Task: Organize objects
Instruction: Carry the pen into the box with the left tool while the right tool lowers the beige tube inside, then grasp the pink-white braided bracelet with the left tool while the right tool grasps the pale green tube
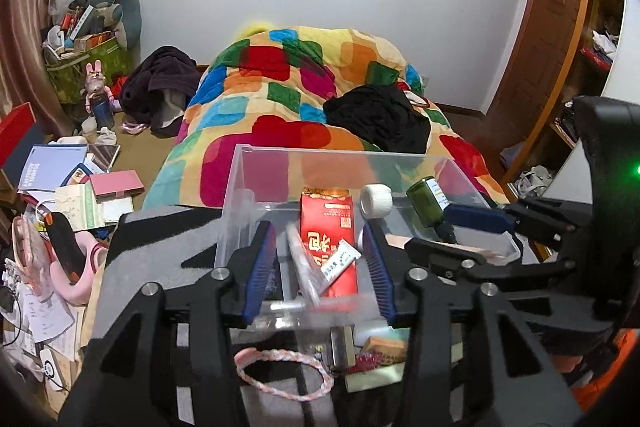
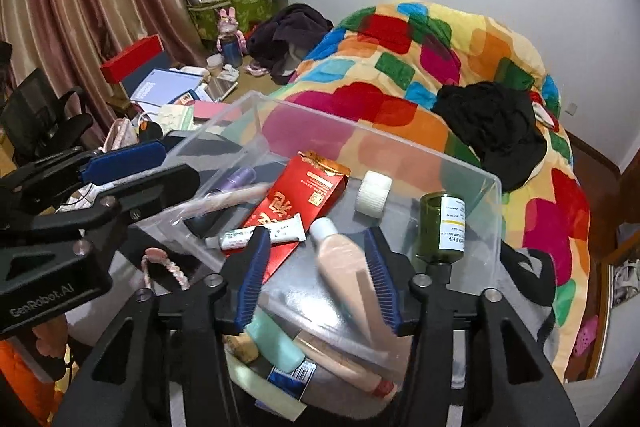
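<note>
A clear plastic box (image 1: 240, 183) (image 2: 486, 187) sits on a grey surface at the foot of the bed. Inside lie a red packet (image 1: 326, 223) (image 2: 294, 195), a white tape roll (image 1: 375, 199) (image 2: 374, 193), a green bottle (image 1: 426, 203) (image 2: 440, 227), a small white tube (image 1: 340, 259) (image 2: 276, 233) and a pinkish tube (image 2: 236, 199). My left gripper (image 1: 320, 271) is open over the box's near wall. My right gripper (image 2: 316, 279) is open with a peach squeeze bottle (image 2: 344, 259) lying between its fingers, apparently loose.
A pink braided cord (image 1: 280, 367) (image 2: 168, 267), a mint tube (image 2: 276, 343) and small packets (image 1: 380, 351) lie on the grey surface in front of the box. A colourful quilt (image 1: 288, 99) with black clothes (image 1: 380, 115) covers the bed. Books and clutter (image 1: 72, 183) fill the floor at left.
</note>
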Motion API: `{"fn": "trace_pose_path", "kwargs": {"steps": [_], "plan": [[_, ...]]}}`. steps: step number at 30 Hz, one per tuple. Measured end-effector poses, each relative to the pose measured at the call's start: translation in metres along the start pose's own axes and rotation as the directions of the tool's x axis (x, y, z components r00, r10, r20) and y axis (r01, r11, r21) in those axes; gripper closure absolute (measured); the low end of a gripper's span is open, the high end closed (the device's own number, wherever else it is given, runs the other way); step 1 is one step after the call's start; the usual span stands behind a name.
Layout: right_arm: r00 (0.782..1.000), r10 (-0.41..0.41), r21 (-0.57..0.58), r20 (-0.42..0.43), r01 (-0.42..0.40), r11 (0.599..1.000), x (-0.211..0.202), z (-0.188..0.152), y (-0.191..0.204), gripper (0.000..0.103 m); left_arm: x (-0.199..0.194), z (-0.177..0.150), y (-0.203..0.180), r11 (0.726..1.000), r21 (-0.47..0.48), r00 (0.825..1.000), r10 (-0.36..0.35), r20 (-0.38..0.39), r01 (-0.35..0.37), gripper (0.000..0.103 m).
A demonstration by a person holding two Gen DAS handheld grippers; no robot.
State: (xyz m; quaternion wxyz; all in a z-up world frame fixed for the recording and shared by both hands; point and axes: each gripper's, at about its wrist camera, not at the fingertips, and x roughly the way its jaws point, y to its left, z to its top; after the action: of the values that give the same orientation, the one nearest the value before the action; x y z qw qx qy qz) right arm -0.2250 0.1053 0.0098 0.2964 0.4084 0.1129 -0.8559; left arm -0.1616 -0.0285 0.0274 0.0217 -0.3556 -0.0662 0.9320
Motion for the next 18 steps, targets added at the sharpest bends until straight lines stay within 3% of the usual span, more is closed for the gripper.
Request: {"fn": "trace_pose_path", "kwargs": {"steps": [9, 18], "plan": [[0.998, -0.016, 0.005, 0.057, 0.016, 1.000, -0.037, -0.016, 0.004, 0.047, -0.033, -0.010, -0.005, 0.999, 0.041, 0.999, -0.012, 0.043, 0.010, 0.033], [0.994, -0.035, 0.029, 0.104, 0.032, 0.999, -0.066, -0.050, 0.007, 0.039, -0.044, -0.038, -0.003, 0.997, 0.080, 1.000, -0.021, -0.003, 0.021, 0.022]]}}
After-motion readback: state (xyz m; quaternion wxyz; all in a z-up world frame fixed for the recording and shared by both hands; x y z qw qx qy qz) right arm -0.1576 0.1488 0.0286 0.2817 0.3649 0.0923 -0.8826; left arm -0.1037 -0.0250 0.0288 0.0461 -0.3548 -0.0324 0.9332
